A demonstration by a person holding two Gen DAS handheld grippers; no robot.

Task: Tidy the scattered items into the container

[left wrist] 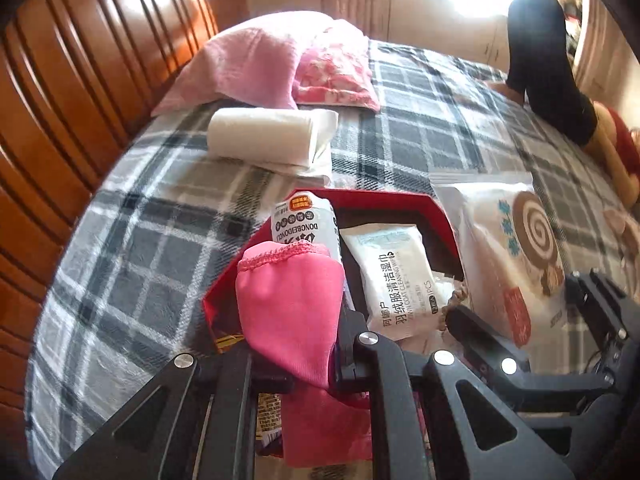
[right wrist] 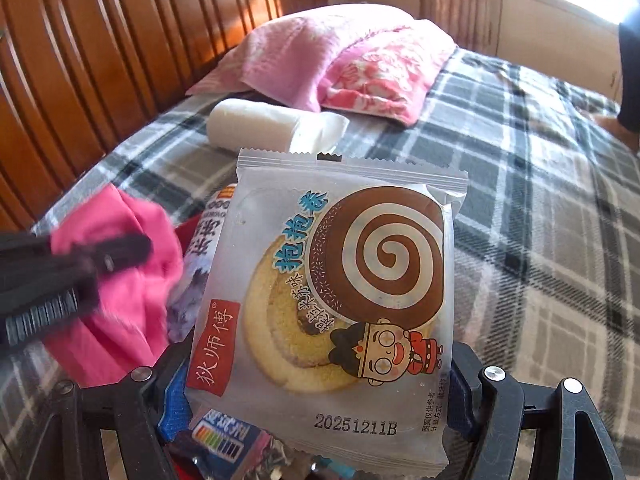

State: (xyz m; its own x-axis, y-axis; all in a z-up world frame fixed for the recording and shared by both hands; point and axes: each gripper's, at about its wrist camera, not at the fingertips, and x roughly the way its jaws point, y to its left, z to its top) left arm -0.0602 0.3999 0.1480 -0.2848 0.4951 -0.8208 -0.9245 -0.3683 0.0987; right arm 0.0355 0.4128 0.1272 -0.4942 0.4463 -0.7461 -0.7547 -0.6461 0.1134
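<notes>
1. Up close, our left gripper point(left wrist: 316, 344) is clamped on a pink cloth point(left wrist: 292, 312).
2. Our right gripper point(right wrist: 320, 380) grips the swirl-cake packet point(right wrist: 332, 288) by its sides.
3. Just below sits the red box point(left wrist: 436, 220), with a wipes pack point(left wrist: 392, 280) and a white bottle point(left wrist: 300, 220) inside.
4. Beyond on the plaid blanket point(left wrist: 420, 128): a paper roll point(left wrist: 264, 132), then pink pillows point(left wrist: 280, 64).

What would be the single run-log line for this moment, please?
left gripper: shut on pink cloth | right gripper: shut on swirl cake packet | red box: wipes packet inside
</notes>
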